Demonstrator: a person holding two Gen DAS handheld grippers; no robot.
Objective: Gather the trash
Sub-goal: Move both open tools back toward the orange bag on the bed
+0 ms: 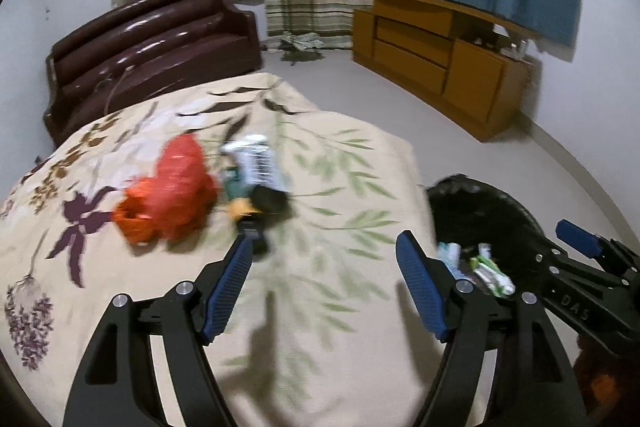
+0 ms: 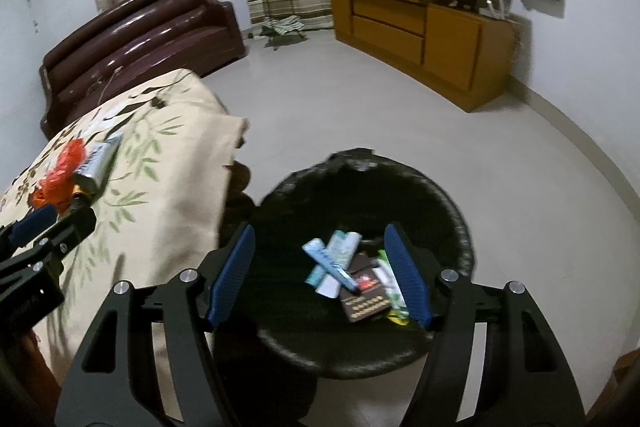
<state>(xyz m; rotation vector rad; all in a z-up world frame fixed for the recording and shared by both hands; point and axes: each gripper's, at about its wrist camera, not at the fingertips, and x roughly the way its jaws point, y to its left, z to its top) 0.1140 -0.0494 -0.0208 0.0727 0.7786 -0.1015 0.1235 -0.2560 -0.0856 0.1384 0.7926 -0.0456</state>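
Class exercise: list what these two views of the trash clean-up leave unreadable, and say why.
- Small items beside the orange bag on the bedspread: left view, motion blur.
- Print on wrappers in the black bin: right view, too small.
- Bin's right side: left view, right tongs cover it.

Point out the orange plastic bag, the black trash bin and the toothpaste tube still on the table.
orange plastic bag point(image 1: 176, 187), left wrist view, middle of the crumpled plastic.
black trash bin point(image 2: 460, 223), right wrist view, right side of the rim.
toothpaste tube point(image 2: 96, 161), right wrist view, middle of the tube's body.
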